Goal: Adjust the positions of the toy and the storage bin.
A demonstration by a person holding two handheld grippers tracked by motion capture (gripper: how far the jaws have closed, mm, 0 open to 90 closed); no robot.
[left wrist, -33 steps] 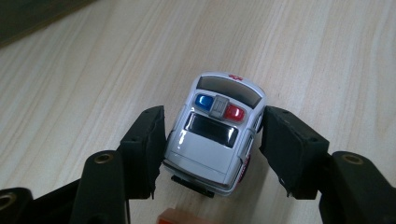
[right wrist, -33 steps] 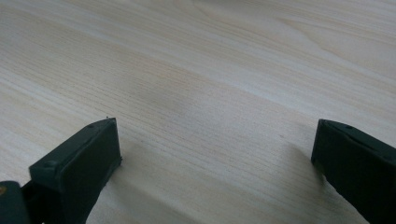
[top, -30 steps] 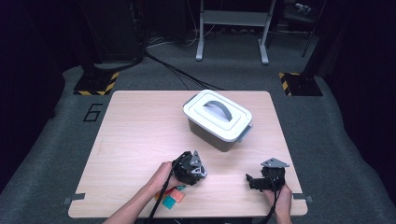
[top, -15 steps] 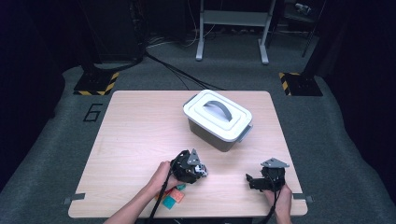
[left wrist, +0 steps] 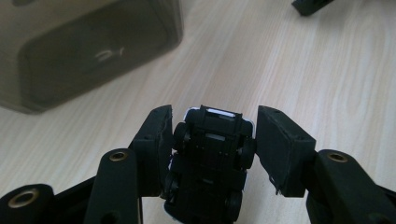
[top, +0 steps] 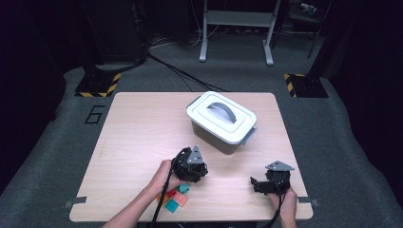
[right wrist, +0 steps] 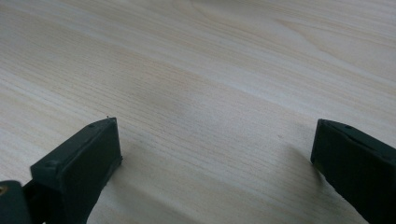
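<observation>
The toy car (left wrist: 208, 158) sat underside up, its body hidden, clamped in the left gripper (left wrist: 210, 140) above the table (top: 138, 128). Coloured blocks (top: 174, 199) lay half covered beneath. The lidded box (top: 221, 121) stood near; the right gripper (right wrist: 212, 154) gaped empty.

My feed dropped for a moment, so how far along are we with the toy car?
Done: the left gripper has the toy car between its fingers, underside showing. In hand: carrying it above the table. Left: the box is closed, lid on; the right gripper rests open, holding nothing.
</observation>
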